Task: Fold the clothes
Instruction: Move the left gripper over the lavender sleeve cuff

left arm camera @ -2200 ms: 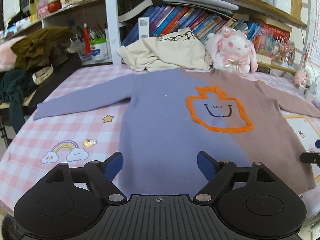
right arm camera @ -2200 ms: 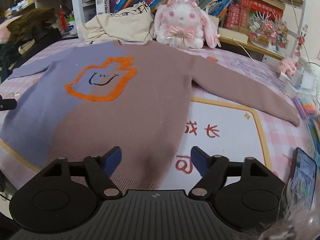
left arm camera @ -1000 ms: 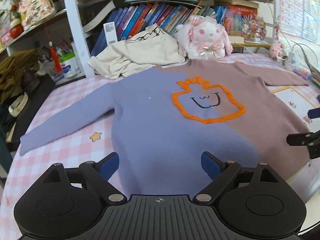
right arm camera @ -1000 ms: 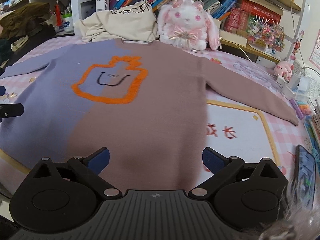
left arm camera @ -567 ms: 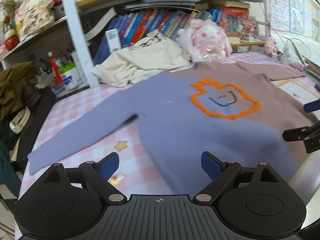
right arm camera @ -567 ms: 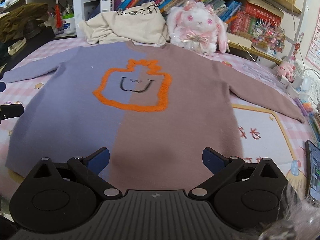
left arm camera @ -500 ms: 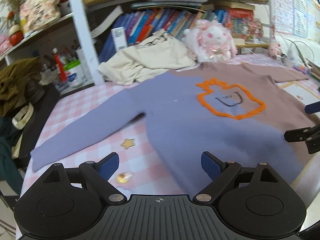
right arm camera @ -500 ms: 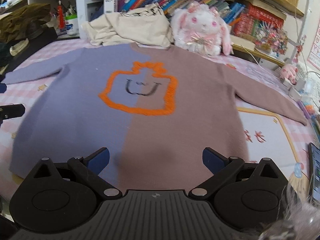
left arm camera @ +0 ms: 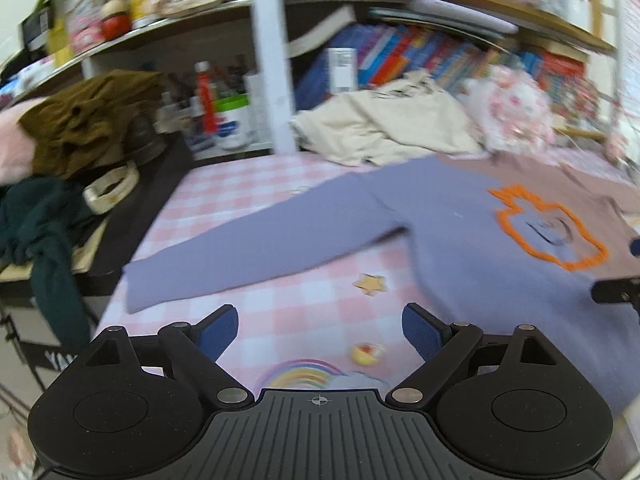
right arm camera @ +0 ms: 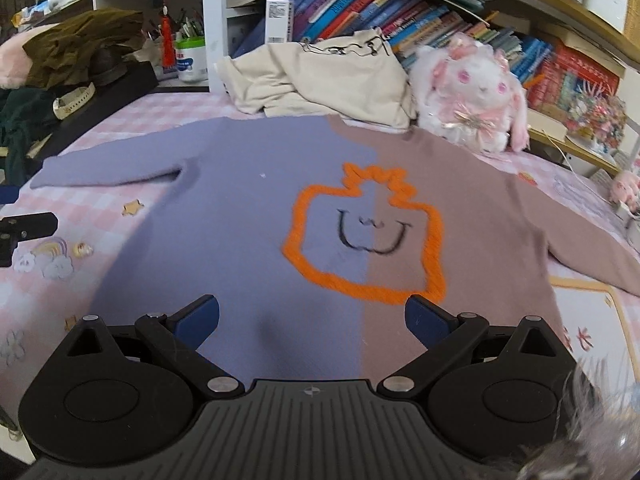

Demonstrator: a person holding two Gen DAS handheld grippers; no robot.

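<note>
Both tongs have swung leftward, left tongs [left arm camera: 320, 332] and right tongs [right arm camera: 312, 318] wide and empty above a sweater [right arm camera: 320, 220], half lilac, half dusty brown with an orange-outlined smiling face, lying flat, sleeves outspread, on the pink-checked bench [left arm camera: 304, 312].

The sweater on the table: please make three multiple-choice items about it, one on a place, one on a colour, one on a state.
1. What lies just beyond the sweater's collar?
A. cream garment
B. phone
C. shoe

2. What colour is the outline on its chest?
A. green
B. orange
C. white

3. How does the sweater lie?
A. folded in half
B. rolled up
C. spread flat, sleeves out

Key: 1 A, the cream garment sits behind the collar; 2 B, the outline is orange; 3 C, the purple sleeve stretches out unfolded.
</note>
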